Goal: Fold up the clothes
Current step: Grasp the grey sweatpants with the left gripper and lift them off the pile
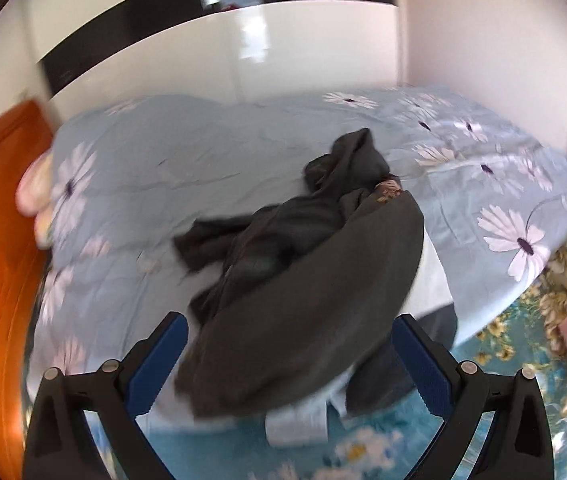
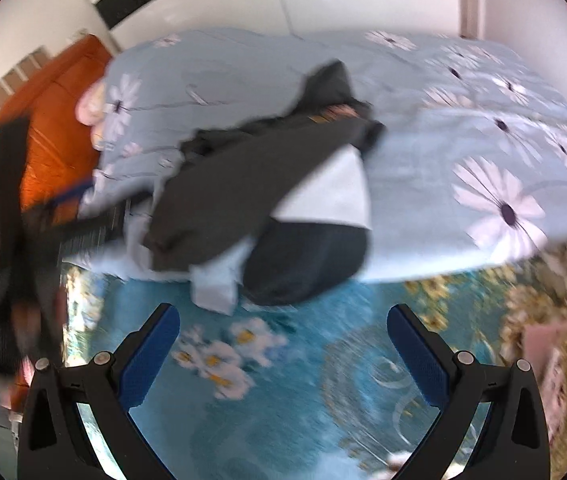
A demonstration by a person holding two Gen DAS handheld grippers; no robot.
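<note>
Both of my grippers, left gripper (image 1: pixel 289 360) and right gripper (image 2: pixel 283 354), gape wide, grasping nothing. One crumpled dark grey garment (image 1: pixel 303 280) lies heaped on the daisy-print bed (image 1: pixel 131 184), spilling over its near edge.

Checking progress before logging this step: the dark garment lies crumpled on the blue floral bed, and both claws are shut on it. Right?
Not quite. The dark garment does lie crumpled on the bed, but the wrist views show the left claw and right claw open, holding nothing.
</note>
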